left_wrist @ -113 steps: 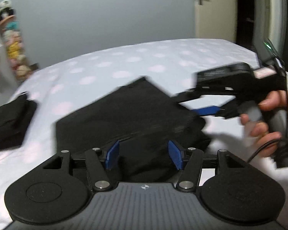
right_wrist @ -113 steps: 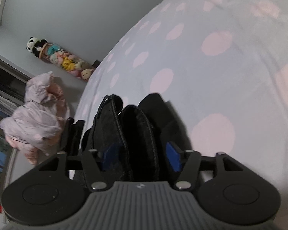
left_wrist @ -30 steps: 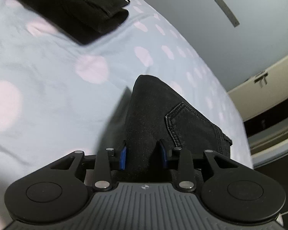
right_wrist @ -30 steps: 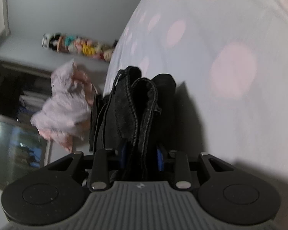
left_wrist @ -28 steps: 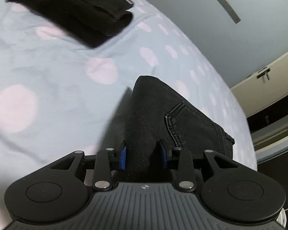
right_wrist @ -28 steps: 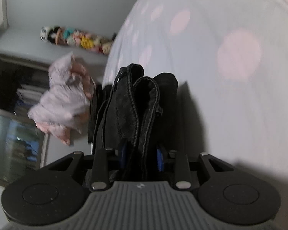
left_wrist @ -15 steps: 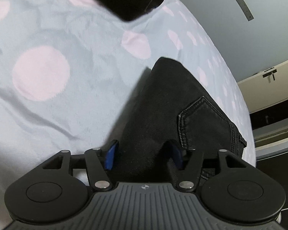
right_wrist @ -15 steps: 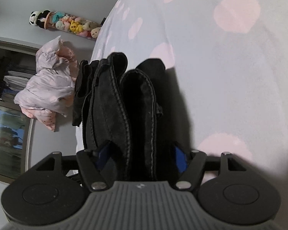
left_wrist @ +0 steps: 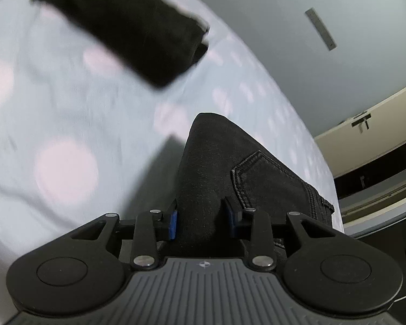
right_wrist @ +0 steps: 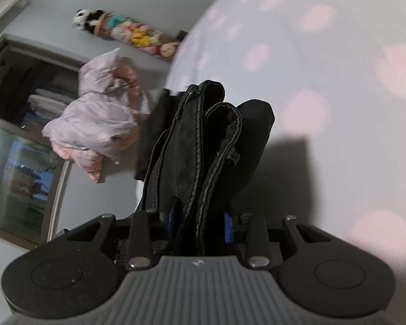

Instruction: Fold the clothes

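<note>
A folded pair of black jeans with a stitched pocket hangs above the pale blue bed sheet with pink dots. My left gripper holds one end; its jaws are closing and the blue pads press on the fabric. In the right wrist view the same jeans show as several stacked layers with seamed edges. My right gripper clamps those layers, its jaws closing too. A shadow falls on the sheet beside the bundle.
Another folded black garment lies on the bed ahead in the left view, blurred, and shows behind the jeans as the black garment. A crumpled pink cover and a row of plush toys are past the bed edge. A cream door stands at right.
Both grippers spread their jaws half a second ago and have closed on the jeans again. Both hands rose with the bundle, and the other black garment now sits nearer in the left view.
</note>
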The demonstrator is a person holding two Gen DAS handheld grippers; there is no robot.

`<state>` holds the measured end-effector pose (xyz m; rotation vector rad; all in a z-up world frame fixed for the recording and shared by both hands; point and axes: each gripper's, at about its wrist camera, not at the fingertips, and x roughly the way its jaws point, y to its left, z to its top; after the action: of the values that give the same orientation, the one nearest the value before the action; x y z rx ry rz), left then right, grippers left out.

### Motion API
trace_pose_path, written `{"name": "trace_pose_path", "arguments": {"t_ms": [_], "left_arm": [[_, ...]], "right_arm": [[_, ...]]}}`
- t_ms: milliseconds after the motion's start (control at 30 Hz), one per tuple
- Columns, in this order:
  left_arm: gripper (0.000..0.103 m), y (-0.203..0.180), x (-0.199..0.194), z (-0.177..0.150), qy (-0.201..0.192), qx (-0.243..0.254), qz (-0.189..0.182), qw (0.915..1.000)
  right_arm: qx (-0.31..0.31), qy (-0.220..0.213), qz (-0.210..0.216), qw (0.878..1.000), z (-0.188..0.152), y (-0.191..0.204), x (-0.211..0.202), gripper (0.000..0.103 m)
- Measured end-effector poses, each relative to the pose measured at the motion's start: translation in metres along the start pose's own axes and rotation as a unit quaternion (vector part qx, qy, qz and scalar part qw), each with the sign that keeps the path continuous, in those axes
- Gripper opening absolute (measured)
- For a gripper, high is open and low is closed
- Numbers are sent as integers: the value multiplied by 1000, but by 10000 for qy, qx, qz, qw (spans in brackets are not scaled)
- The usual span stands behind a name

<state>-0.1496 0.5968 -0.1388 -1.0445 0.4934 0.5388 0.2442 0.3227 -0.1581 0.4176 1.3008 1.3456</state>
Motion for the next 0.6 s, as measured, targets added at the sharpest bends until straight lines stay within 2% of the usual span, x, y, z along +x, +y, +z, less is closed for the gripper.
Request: {"name": "trace_pose_path", "arguments": {"t_ms": [100, 300, 433, 600], "left_arm": [[38, -7, -28, 45, -308, 207, 66, 9993], [38, -1, -54, 145, -704, 511, 511, 9949], [37, 16, -54, 203, -1052, 667, 736, 9895], [37, 45, -36, 260, -1053, 617, 806, 9892]], "right_arm": [[-132, -84, 257, 9995, 12, 33, 22, 36], [-452, -379, 760, 9954, 41, 94, 105, 36], [-383, -504, 1045, 9925, 61, 113, 179, 36], [-306, -661, 1198, 9901, 79, 124, 250, 36]]}}
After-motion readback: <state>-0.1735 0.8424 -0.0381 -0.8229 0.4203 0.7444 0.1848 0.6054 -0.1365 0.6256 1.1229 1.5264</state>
